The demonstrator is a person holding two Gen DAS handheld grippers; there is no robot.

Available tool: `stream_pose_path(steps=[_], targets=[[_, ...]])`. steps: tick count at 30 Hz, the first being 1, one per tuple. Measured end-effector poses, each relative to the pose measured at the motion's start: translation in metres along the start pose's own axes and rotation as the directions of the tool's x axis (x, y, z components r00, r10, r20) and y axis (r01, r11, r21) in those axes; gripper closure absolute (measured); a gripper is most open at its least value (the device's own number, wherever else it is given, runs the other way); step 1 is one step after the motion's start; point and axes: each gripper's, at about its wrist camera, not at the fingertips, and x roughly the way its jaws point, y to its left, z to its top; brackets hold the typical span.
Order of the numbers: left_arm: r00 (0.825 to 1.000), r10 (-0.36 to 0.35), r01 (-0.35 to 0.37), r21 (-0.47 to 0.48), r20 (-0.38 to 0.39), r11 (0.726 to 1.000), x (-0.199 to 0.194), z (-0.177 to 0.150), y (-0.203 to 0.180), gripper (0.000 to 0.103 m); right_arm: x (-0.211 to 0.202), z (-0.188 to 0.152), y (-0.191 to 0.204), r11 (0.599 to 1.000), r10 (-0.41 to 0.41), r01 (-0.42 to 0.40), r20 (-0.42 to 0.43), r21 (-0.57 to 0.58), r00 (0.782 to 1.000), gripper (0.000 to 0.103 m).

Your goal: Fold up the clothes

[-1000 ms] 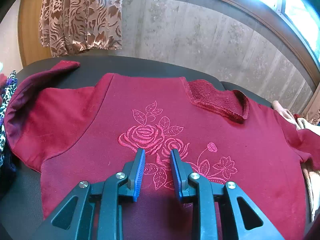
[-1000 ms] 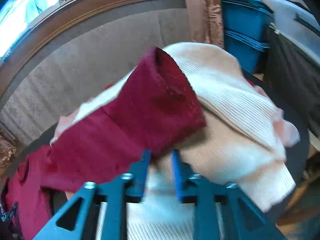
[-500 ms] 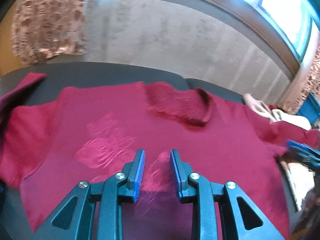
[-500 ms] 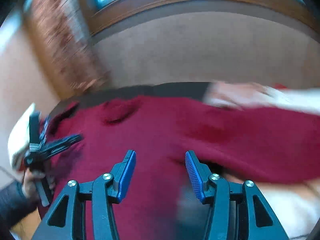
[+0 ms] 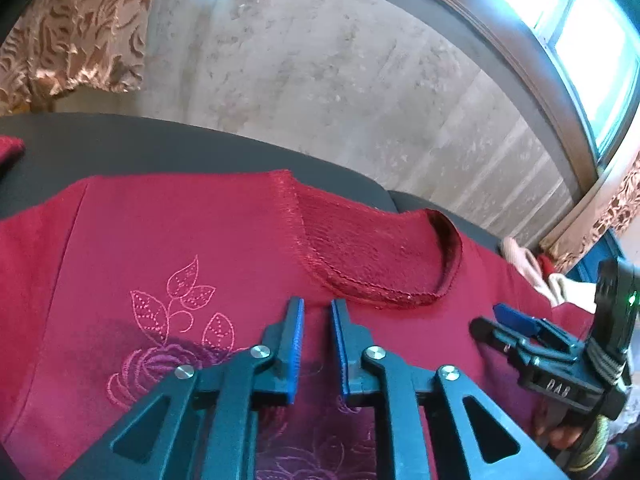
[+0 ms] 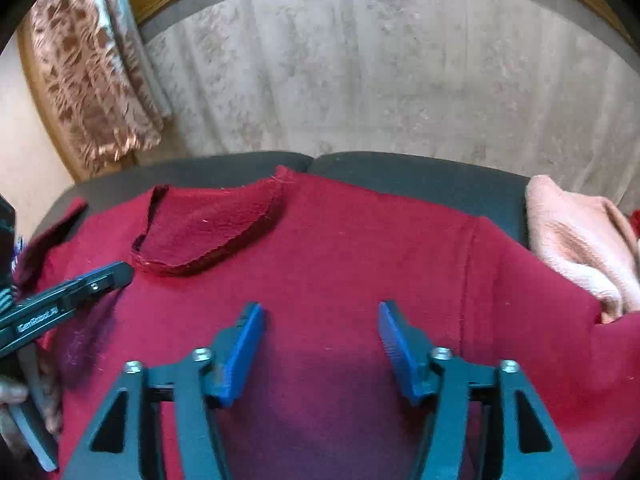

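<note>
The red sweater (image 5: 224, 240) lies spread flat, front up, on a dark desk (image 5: 120, 144), filling the lower half of both frames; its neckline (image 5: 384, 256) sits just above the middle of the left wrist view and at the centre left of the right wrist view. Pink embroidered roses and leaves (image 5: 172, 320) show at the lower left of the left wrist view. The left gripper (image 5: 317, 344) hangs over the sweater's chest just below the neckline, its blue fingers (image 5: 295, 344) closing, a narrow gap left between them and nothing caught there; whether the tips touch the cloth cannot be told. The right gripper (image 6: 320, 344) hangs over the sweater to the right of the neckline, its fingers (image 6: 244, 344) opening and already wide apart, with only flat red cloth seen beyond them and nothing held. Each gripper also shows at the edge of the other's view, the right one at the right side of the left wrist frame with a hand (image 5: 560, 436) beneath it. A cream and pink garment (image 6: 576, 240) lies bunched at the right edge, touching the sweater's sleeve. A patterned curtain (image 6: 92, 80) hangs at the upper left.
</note>
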Motion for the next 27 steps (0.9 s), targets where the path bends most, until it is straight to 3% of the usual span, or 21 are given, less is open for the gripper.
stream_pose_path(steps=[3,4,5,8,10,13,18,20,23,27], targets=[[1.0,-0.007,0.007,0.013,-0.007,1.0,0.005,0.009,0.003,0.09,0.008,0.006,0.005,0.999,-0.016,0.016,-0.007,-0.031,1.0,0.015],[1.0,-0.012,0.012,0.009,-0.008,1.0,0.005,0.01,0.004,0.09,0.012,0.009,0.01,0.999,-0.008,0.007,-0.018,-0.049,1.0,0.005],[1.0,-0.017,0.017,0.005,-0.008,1.0,0.005,0.011,0.005,0.09,0.015,0.01,0.016,0.998,0.001,-0.003,-0.03,-0.067,1.0,0.0],[1.0,-0.002,0.001,-0.032,-0.015,0.999,-0.005,0.01,0.003,0.089,0.015,0.01,0.02,0.996,0.015,-0.018,-0.038,-0.083,0.999,0.0],[1.0,0.015,-0.015,-0.063,-0.003,0.998,-0.025,0.006,-0.002,0.082,0.008,0.01,0.016,0.995,0.052,-0.056,-0.053,-0.082,0.997,0.0],[0.998,-0.015,0.017,-0.041,0.063,0.999,-0.071,-0.014,-0.016,0.08,-0.013,0.007,0.009,0.992,0.108,-0.112,-0.068,-0.055,0.992,0.0],[0.997,0.011,-0.014,0.042,0.082,0.999,-0.126,-0.065,-0.034,0.079,-0.094,-0.036,0.016,0.95,0.309,-0.31,-0.035,-0.041,0.951,0.0],[0.996,0.041,-0.046,0.052,0.077,0.998,-0.139,-0.086,-0.034,0.079,-0.117,-0.067,0.026,0.946,0.313,-0.316,-0.048,-0.068,0.948,0.0],[0.993,0.089,-0.094,0.066,0.073,0.993,-0.158,-0.118,-0.034,0.078,-0.134,-0.105,0.038,0.96,0.261,-0.267,-0.07,-0.086,0.963,0.0],[0.983,0.176,-0.179,0.058,0.055,0.982,-0.169,-0.155,-0.027,0.063,-0.137,-0.145,0.041,0.977,0.185,-0.192,-0.081,-0.094,0.979,0.0]])
